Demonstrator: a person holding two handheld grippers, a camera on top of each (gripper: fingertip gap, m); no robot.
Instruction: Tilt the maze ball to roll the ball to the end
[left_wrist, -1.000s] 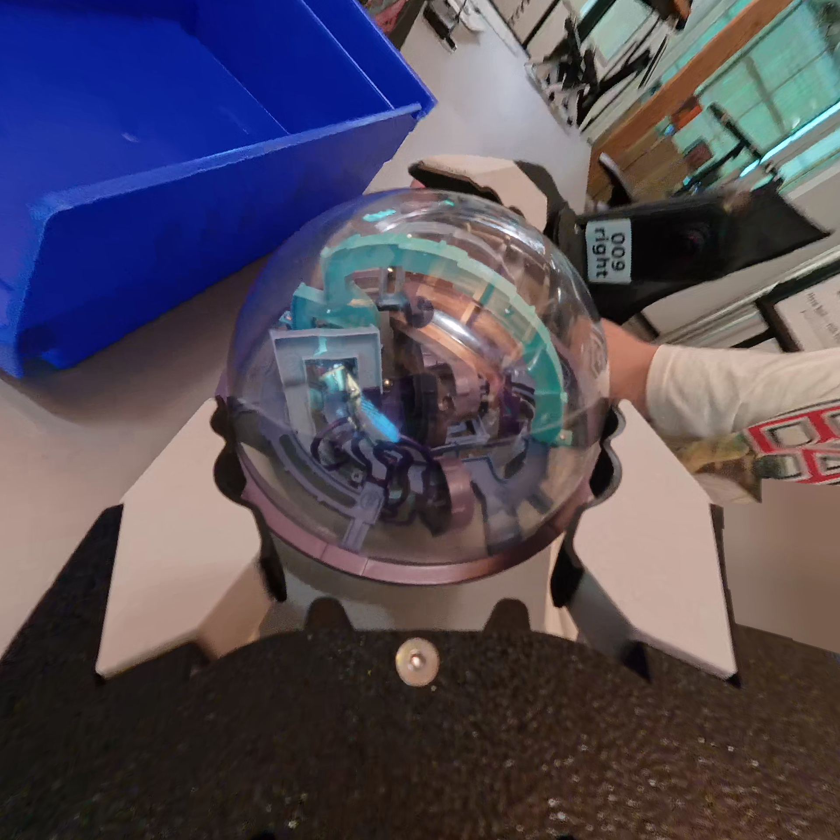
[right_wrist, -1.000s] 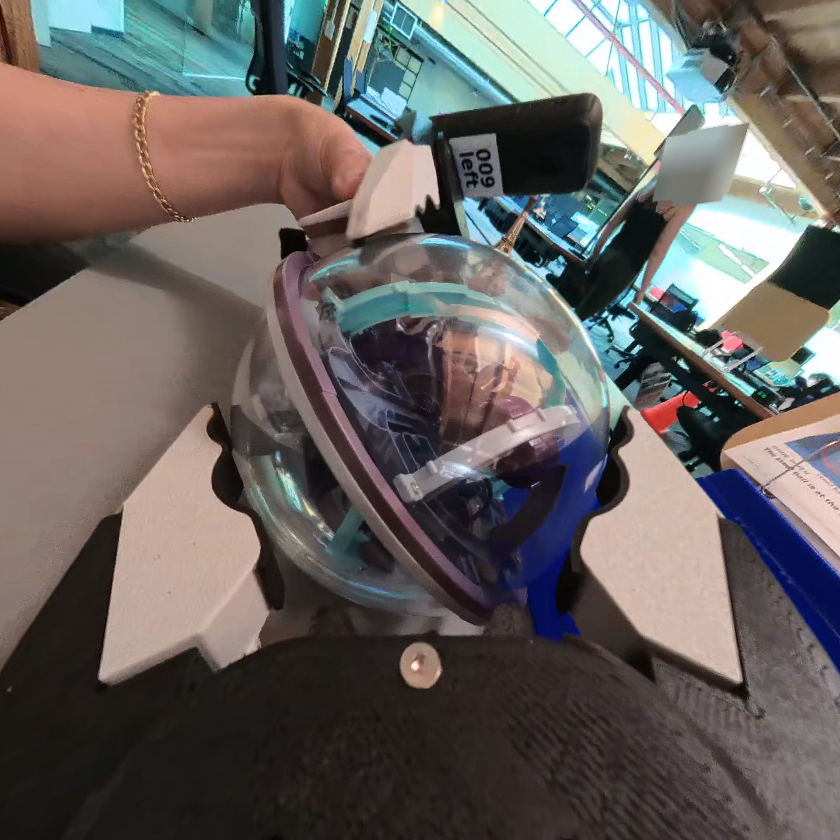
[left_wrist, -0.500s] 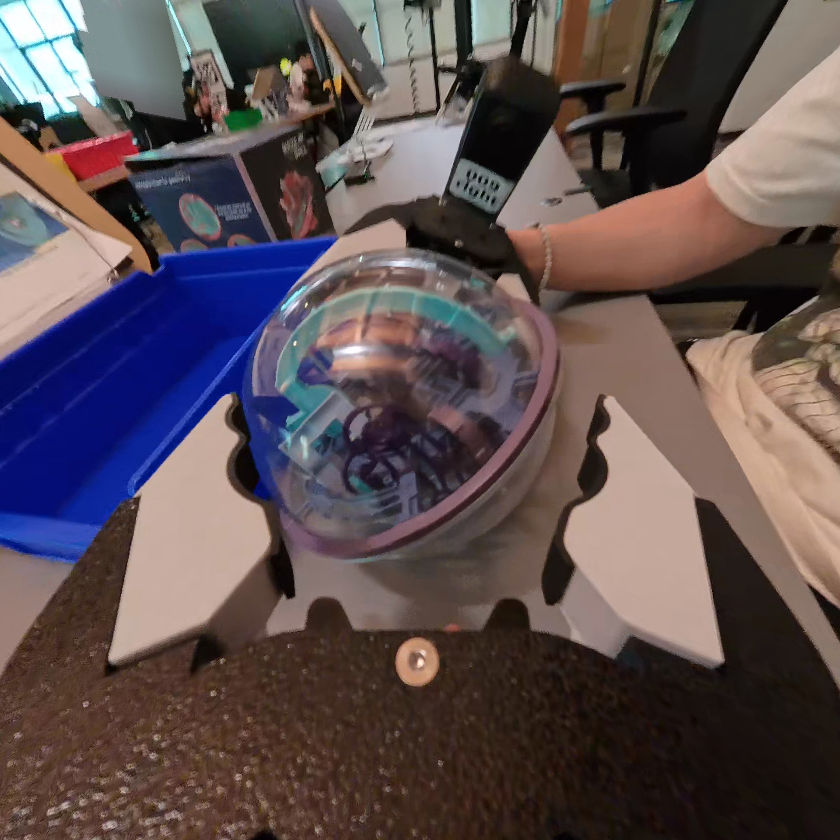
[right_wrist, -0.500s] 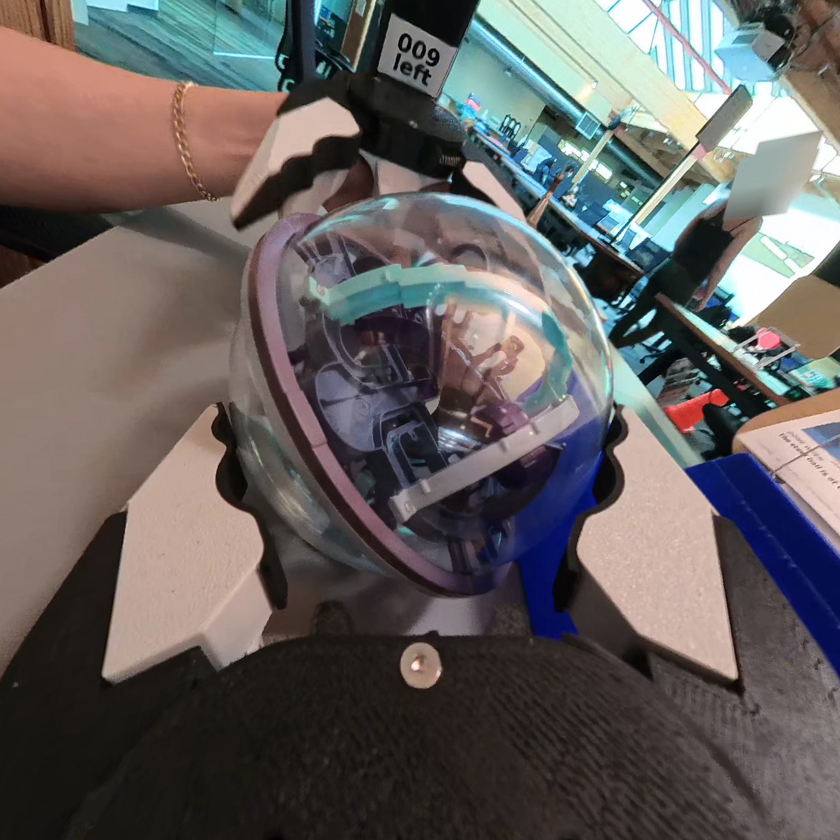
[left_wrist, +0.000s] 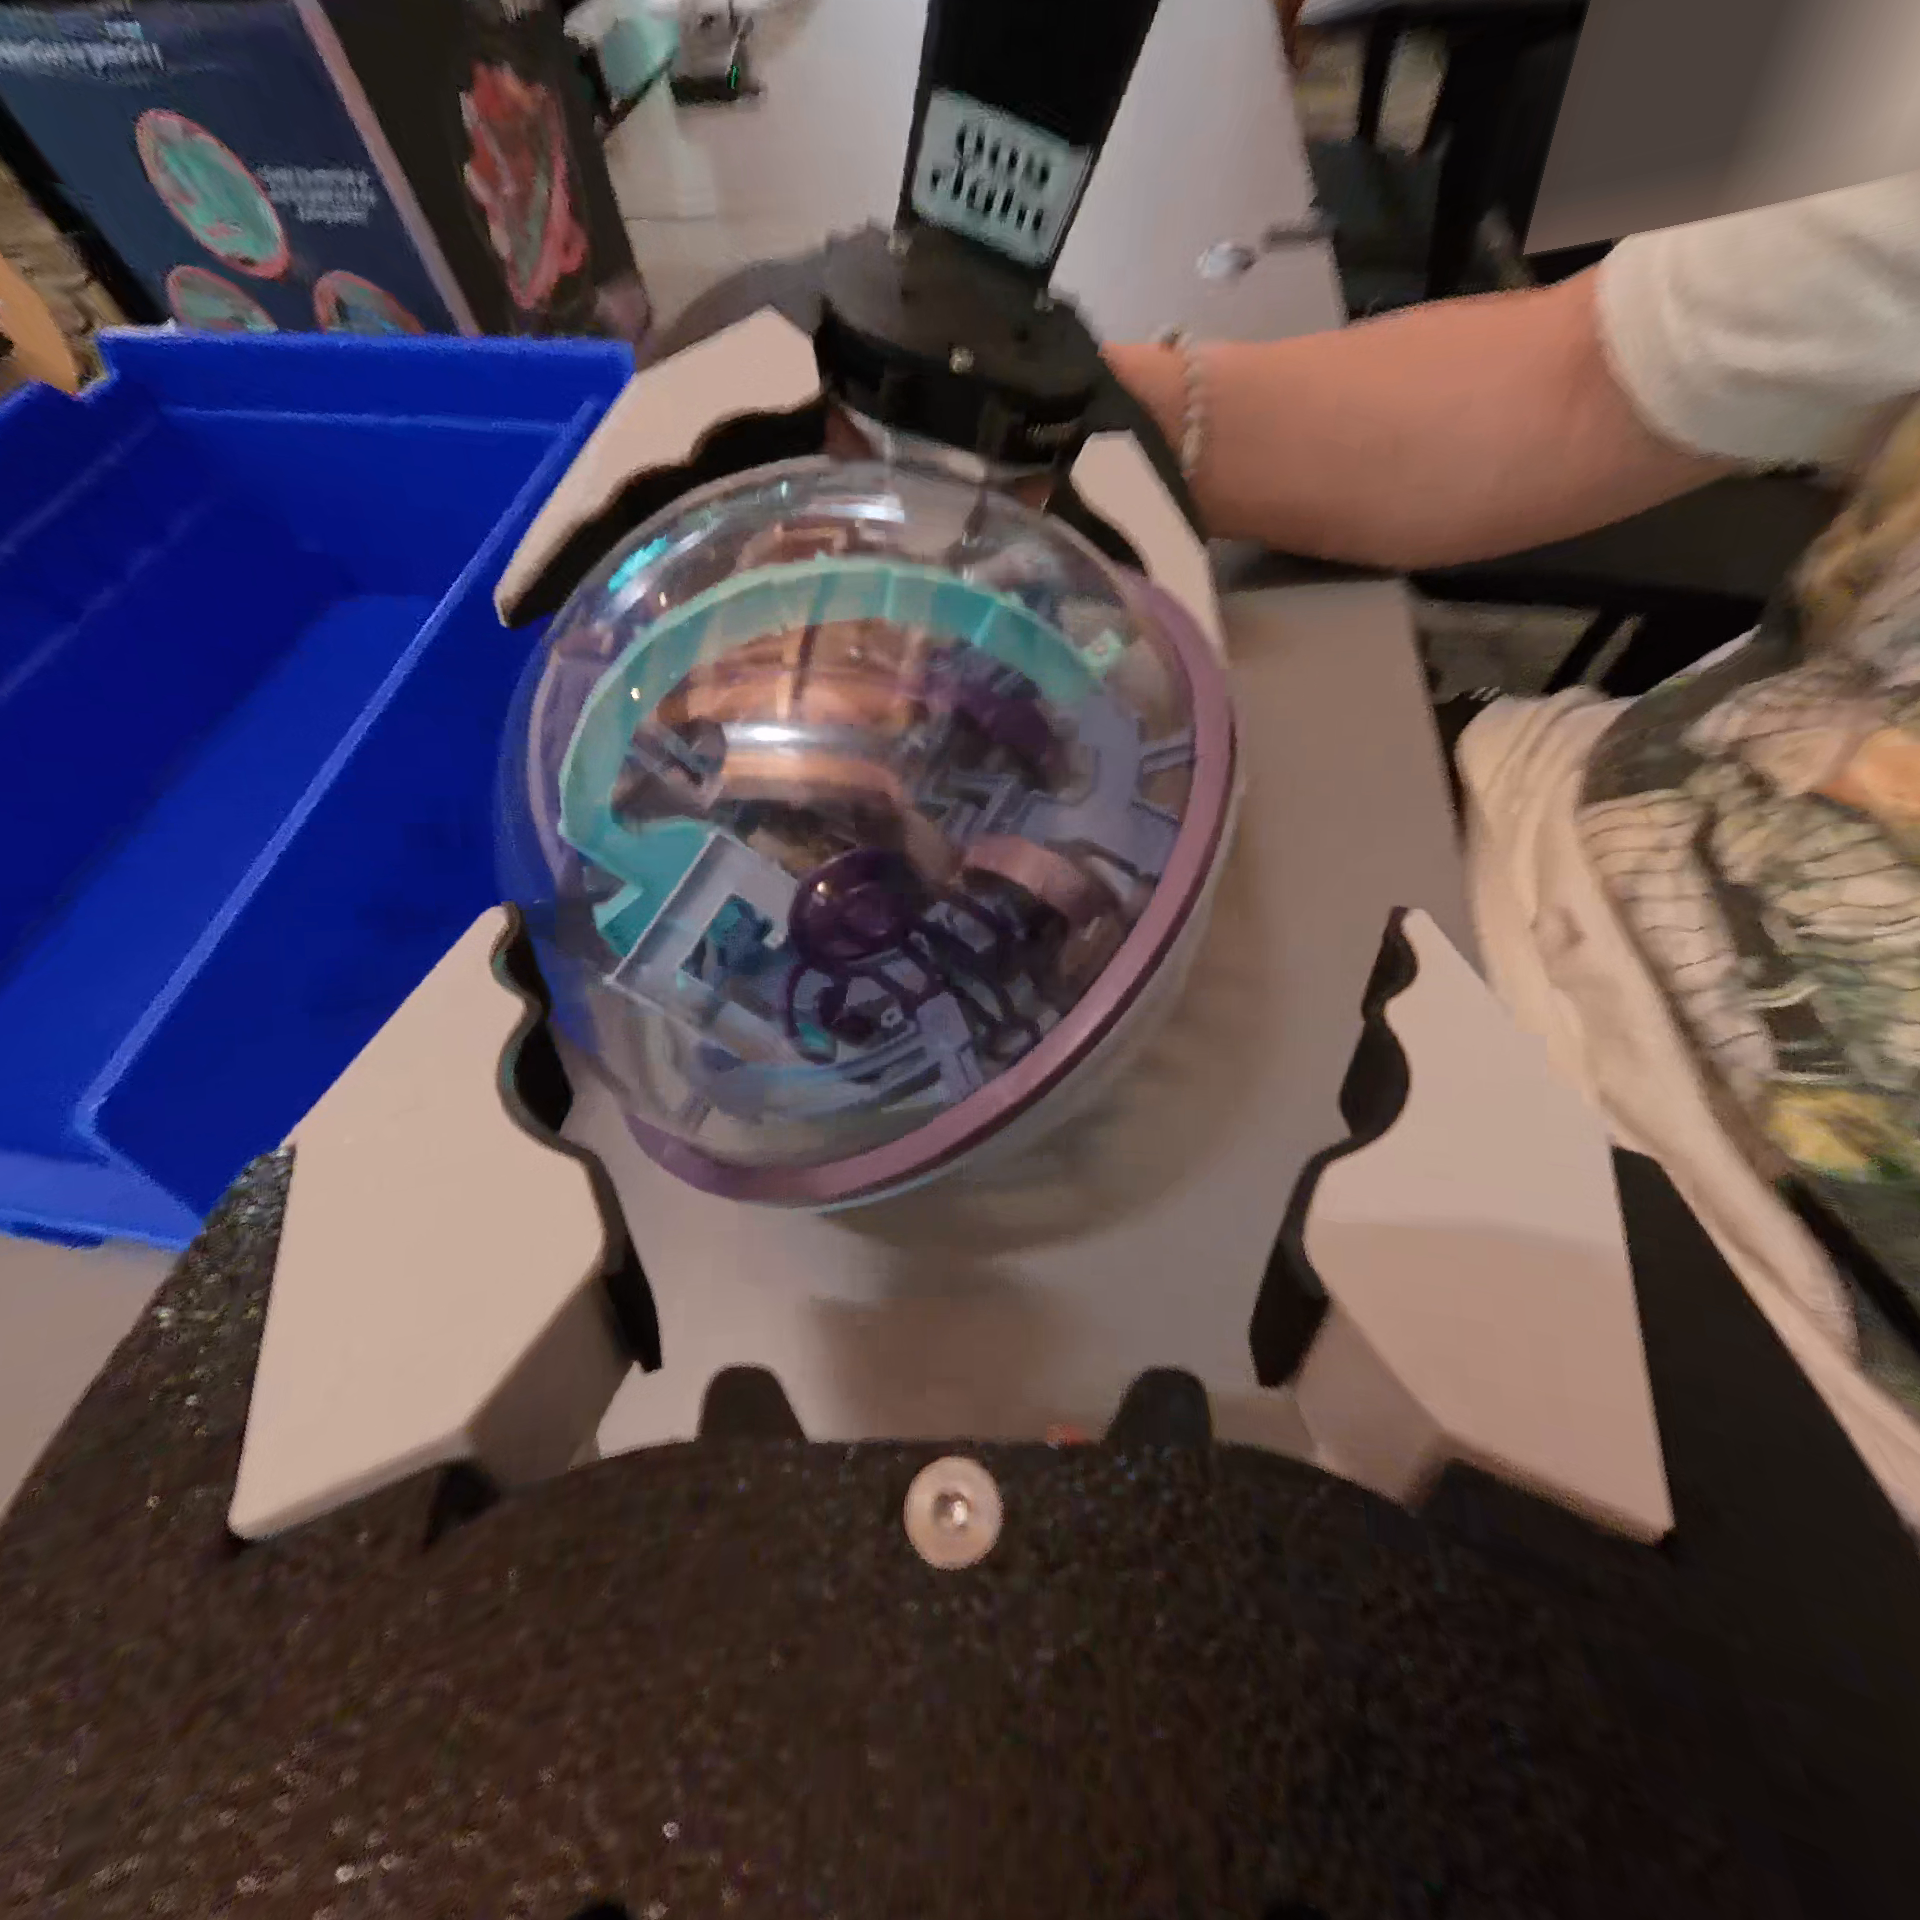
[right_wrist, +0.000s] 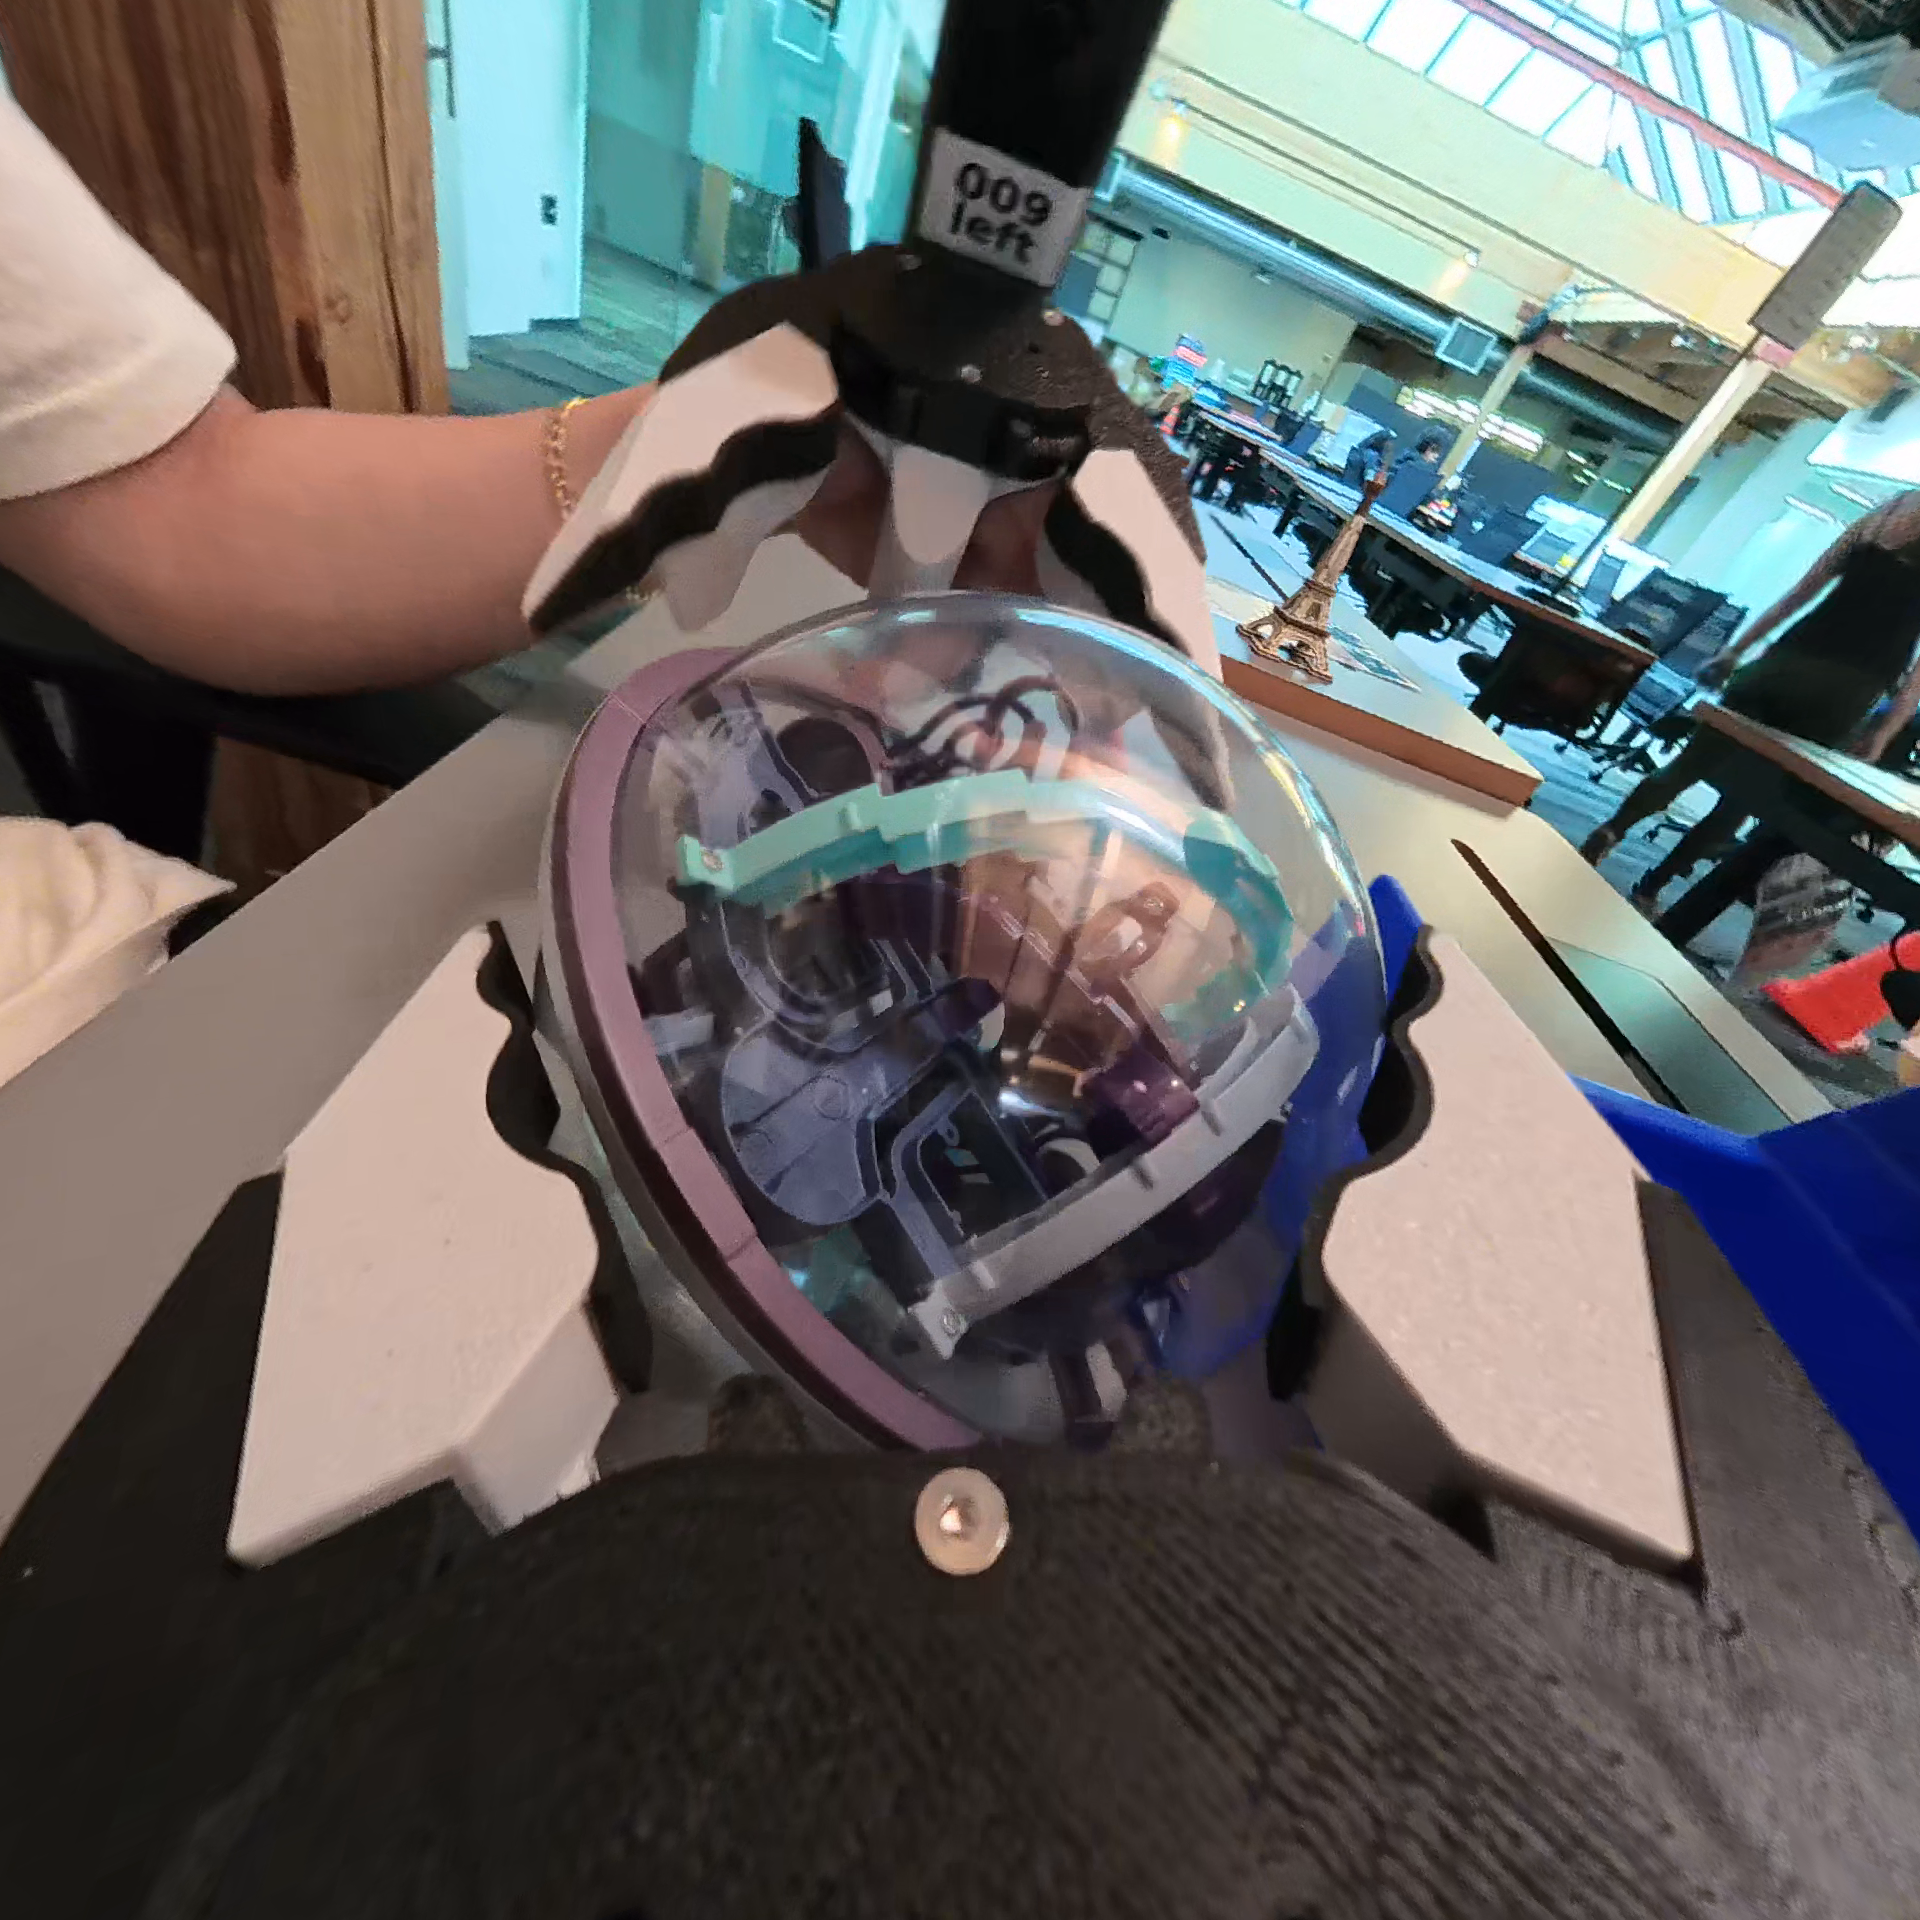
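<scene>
The maze ball, a clear sphere with a purple rim and teal, grey and purple tracks inside, sits low over the grey table between both grippers. My left gripper is open around it. Its left finger touches the sphere, and its right finger stands apart from it. My right gripper is shut on the maze ball, a pad against each side. The left gripper faces me from the far side, and the right gripper likewise. I cannot make out the small ball inside.
A blue bin stands to the left of the ball and shows again in the right wrist view. A dark printed box stands behind it. The person's body is close on the right. A small tower model stands on a board.
Both grippers swung around the ball and it turned; the purple rim moved from the bottom to the right side in the left wrist view. The left gripper's right finger came off the sphere.
</scene>
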